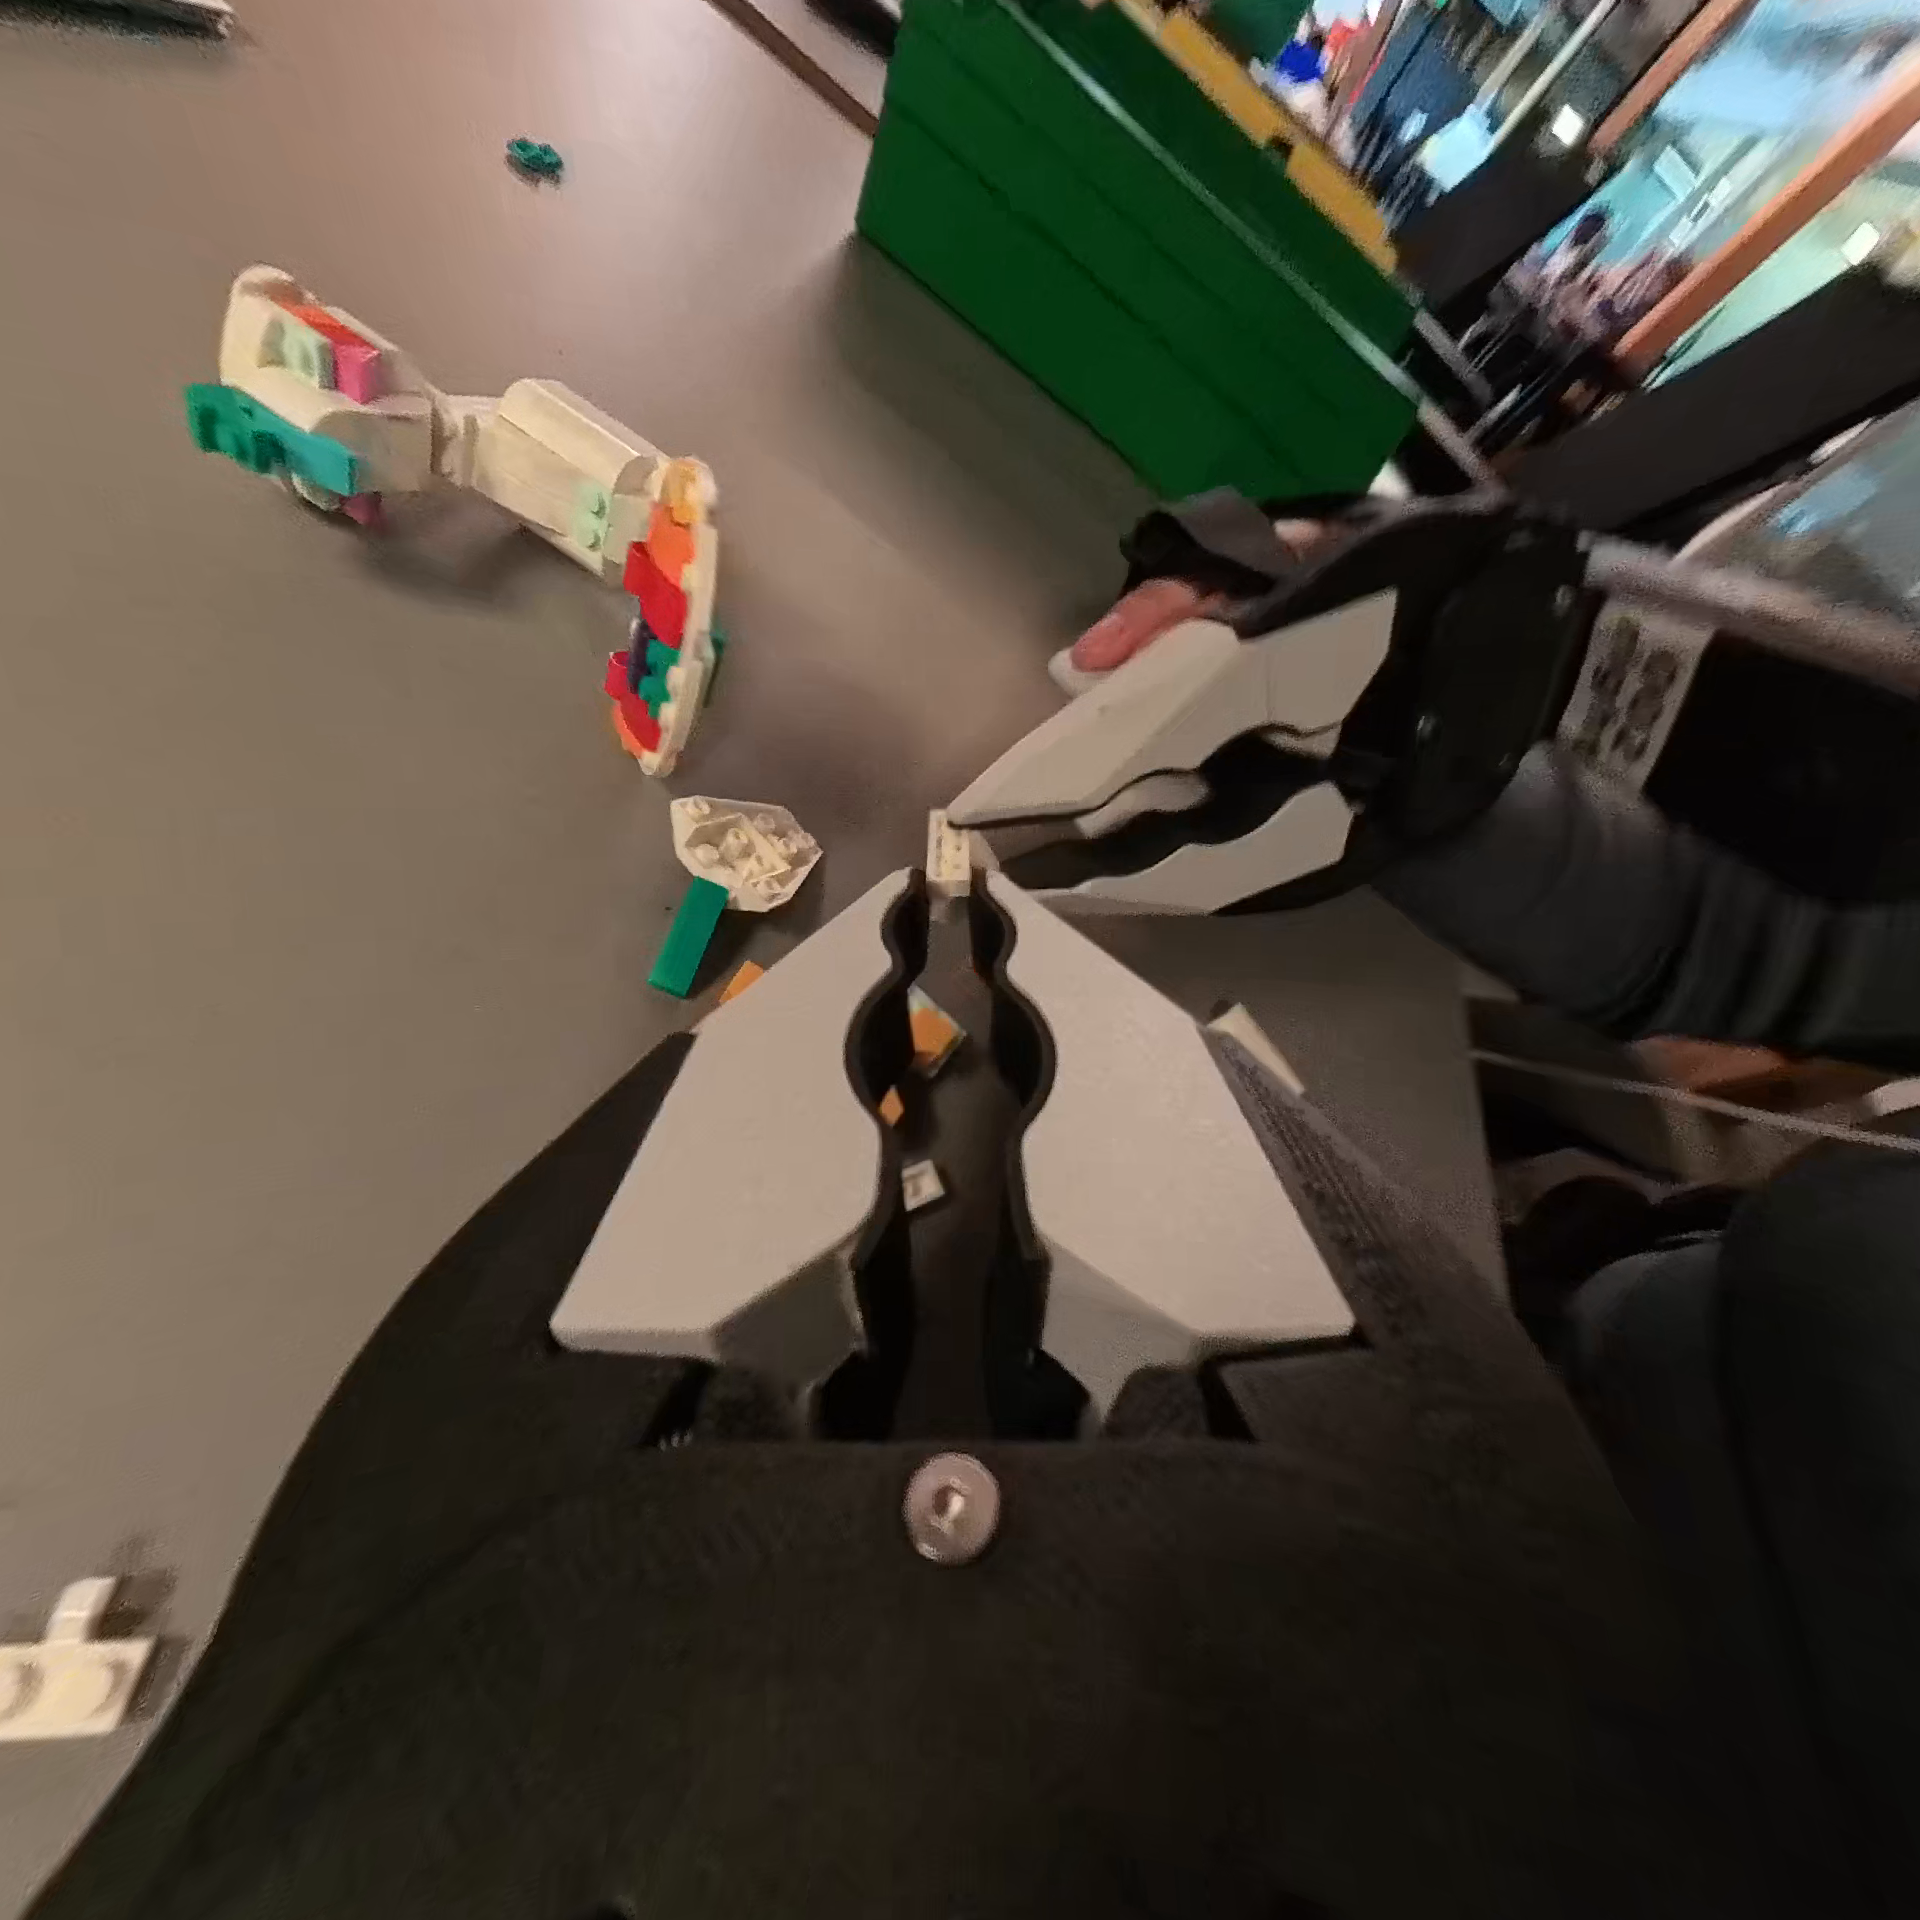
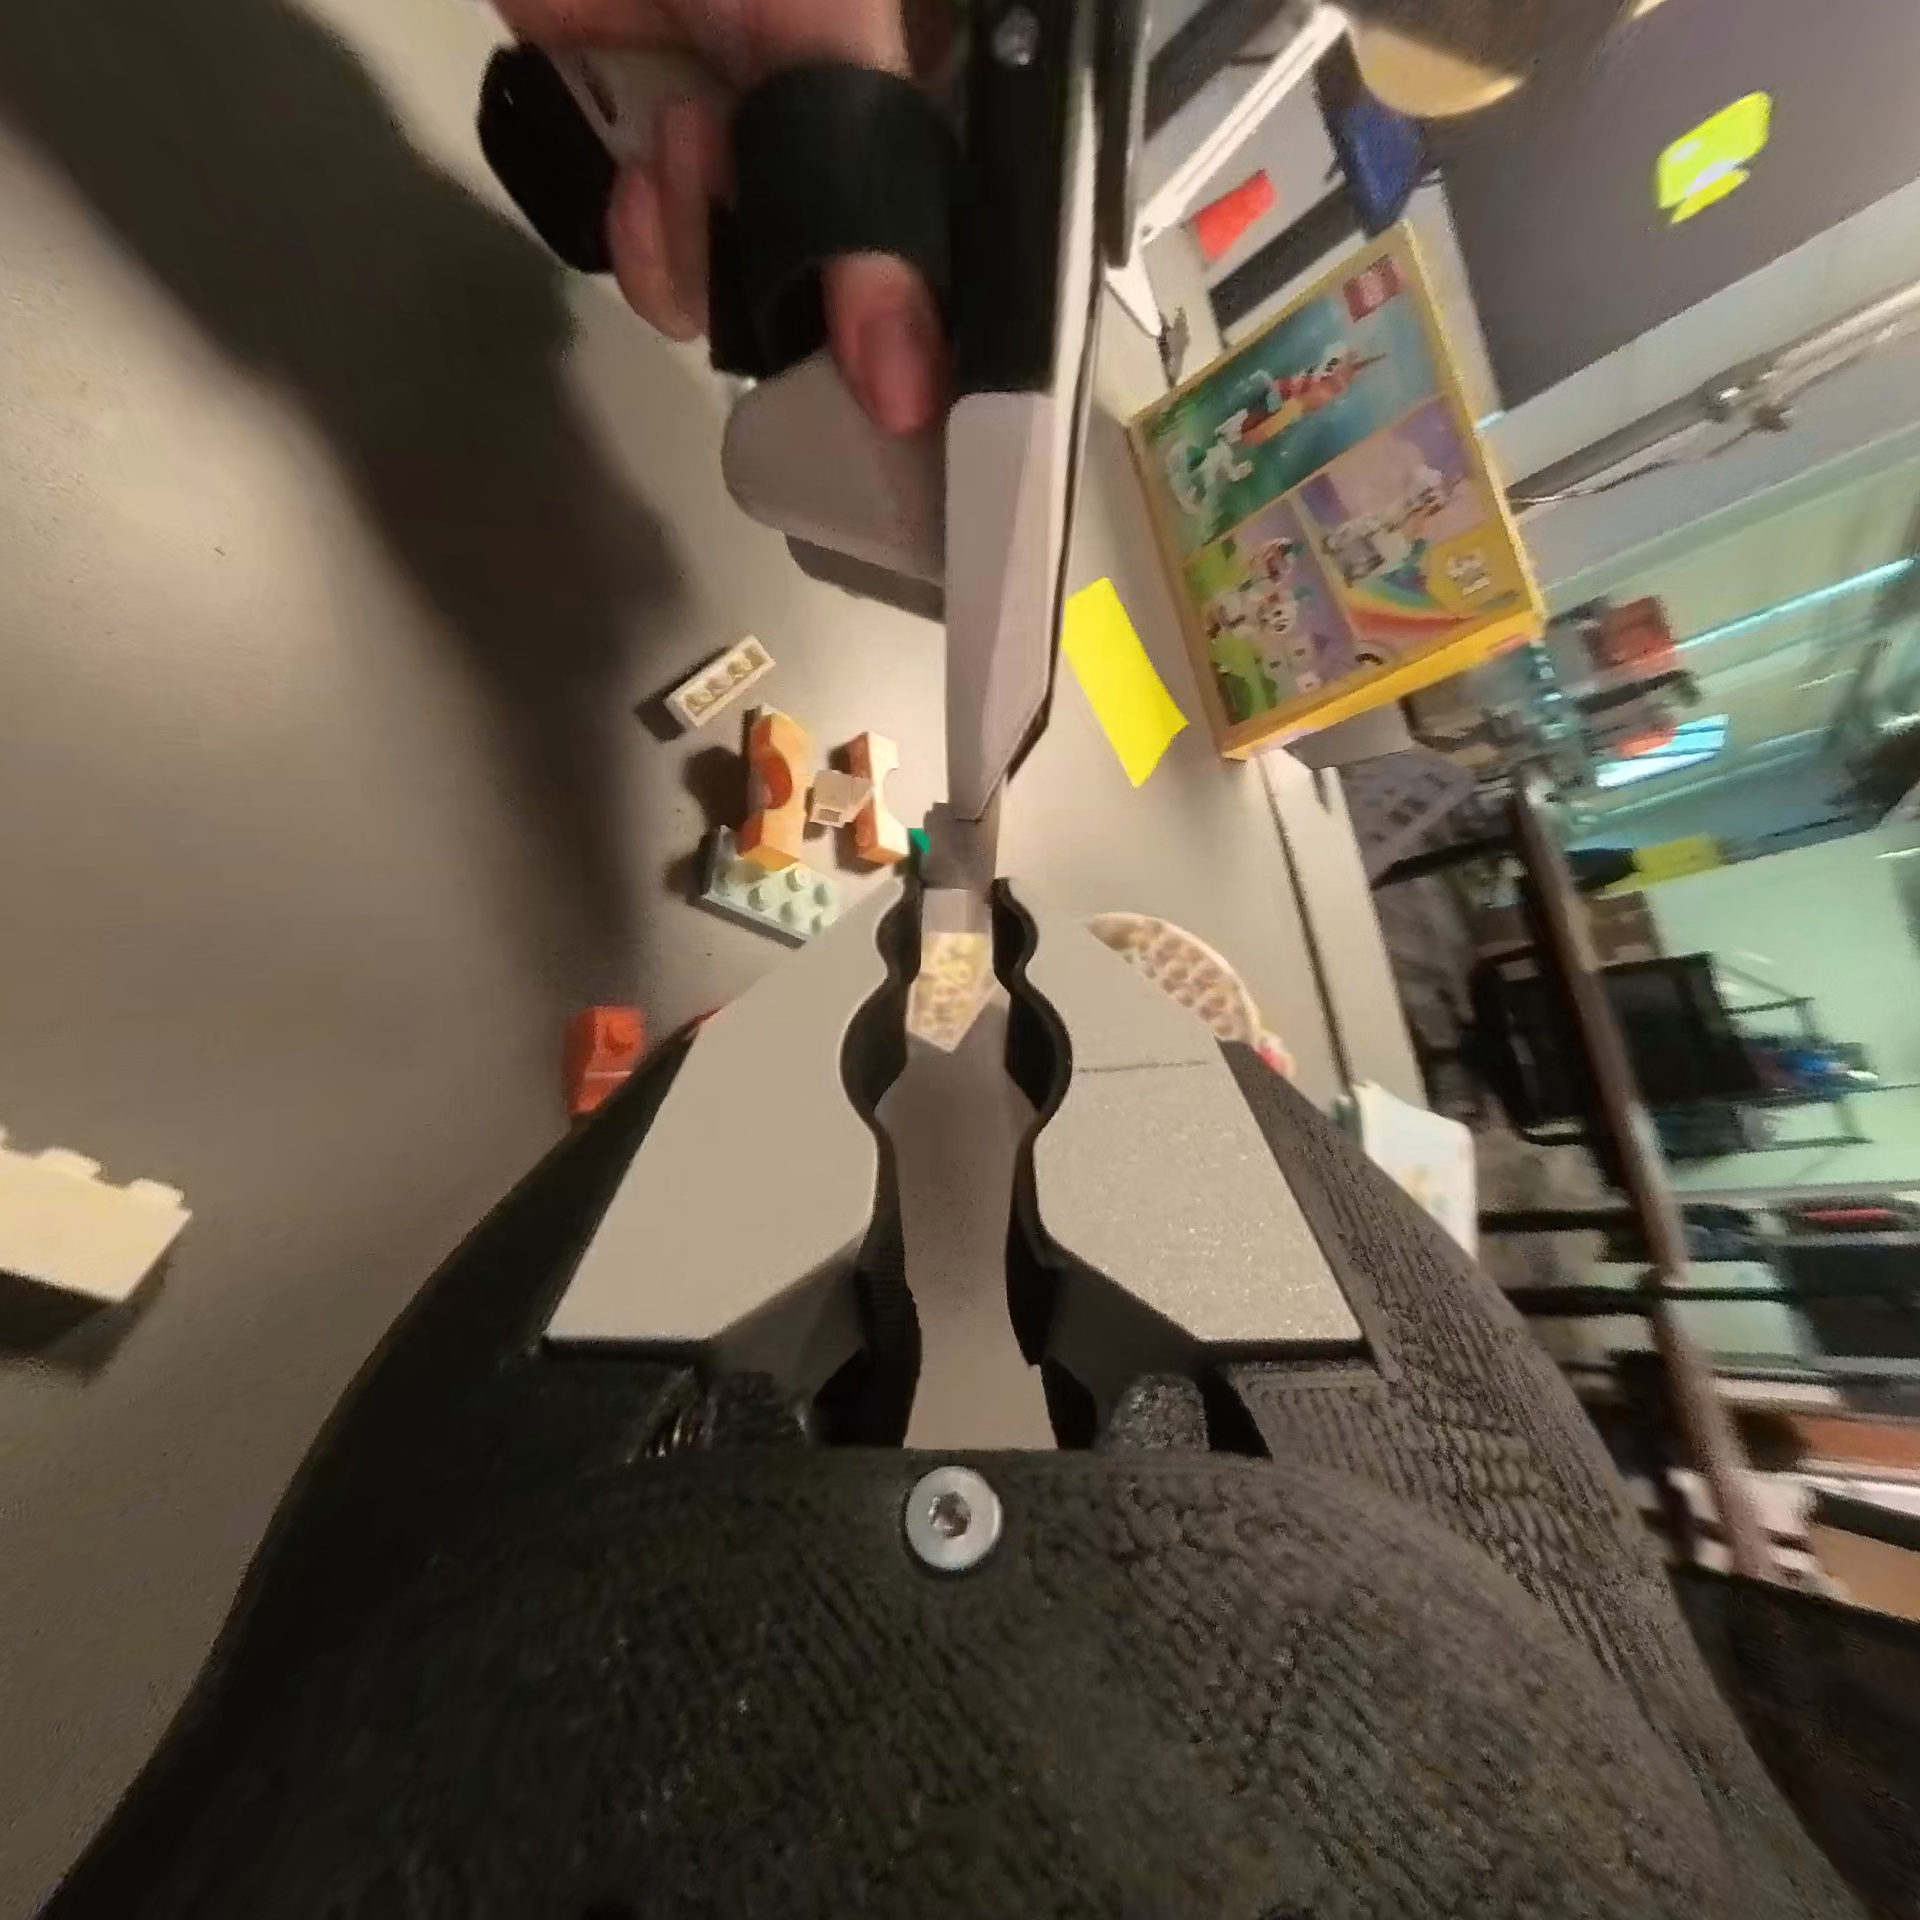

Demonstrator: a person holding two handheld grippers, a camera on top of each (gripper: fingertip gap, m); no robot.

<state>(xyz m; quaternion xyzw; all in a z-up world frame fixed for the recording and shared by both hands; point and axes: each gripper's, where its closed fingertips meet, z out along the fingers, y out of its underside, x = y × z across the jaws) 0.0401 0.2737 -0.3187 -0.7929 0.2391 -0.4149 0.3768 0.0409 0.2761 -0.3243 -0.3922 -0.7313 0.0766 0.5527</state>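
Both claws are meeting tip to tip: left gripper (image 1: 948, 891) is pinching a small white brick (image 1: 952, 864); right gripper (image 2: 956, 914) is clamping a white plate (image 2: 945, 982).

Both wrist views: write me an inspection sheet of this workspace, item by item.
Surface: dark grey table, matte, lit from above.
Job's things: small white brick pinched between both grippers' tips; white brick-built model with coloured bricks lying apart.
Clutter: loose white wedge piece on a green bar; orange and pale green bricks; yellow paper slip; picture box.
Grippers: left gripper and right gripper both shut on the brick, tips meeting.
Cables: thin cable beside the right sleeve.
Surroundings: green box, shelving beyond, blurred.
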